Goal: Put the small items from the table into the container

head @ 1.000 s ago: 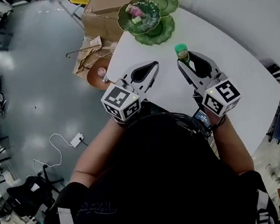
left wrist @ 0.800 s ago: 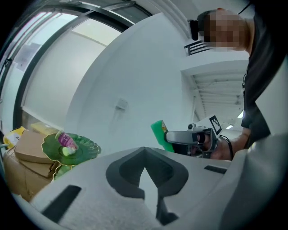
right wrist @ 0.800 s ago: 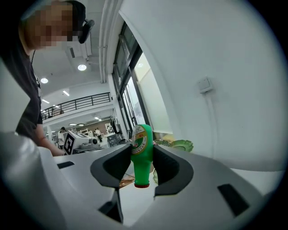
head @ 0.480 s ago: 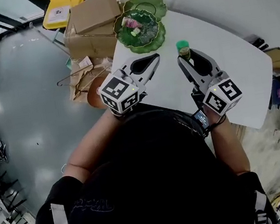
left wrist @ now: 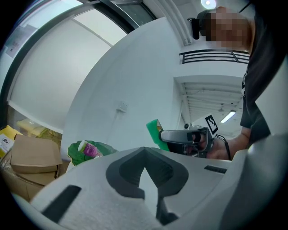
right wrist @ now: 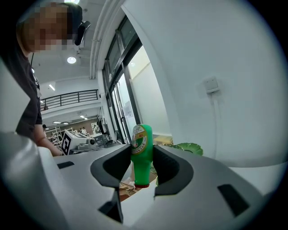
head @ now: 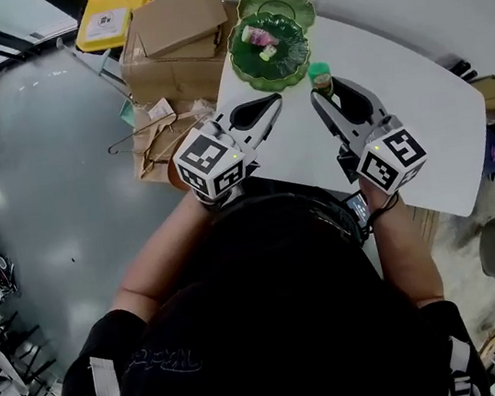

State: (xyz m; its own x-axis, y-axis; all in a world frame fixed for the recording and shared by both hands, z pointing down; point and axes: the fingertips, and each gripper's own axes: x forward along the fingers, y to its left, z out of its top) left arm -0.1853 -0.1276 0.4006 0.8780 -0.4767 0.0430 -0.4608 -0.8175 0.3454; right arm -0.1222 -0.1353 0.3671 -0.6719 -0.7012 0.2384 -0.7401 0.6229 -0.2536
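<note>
A small green bottle [right wrist: 141,152] stands upright over the white table [head: 412,120], its wide labelled end up and its narrow red-ringed end down, so its long axis crosses the line of the jaws. The right gripper [head: 327,88] pinches its sides. The left gripper [left wrist: 145,155] is pressed together on nothing. The green leaf-shaped dish [head: 247,72] lies just ahead. The carry likely calls for a level, steady grip, with the release coming only once the bottle is low over the dish.
</note>
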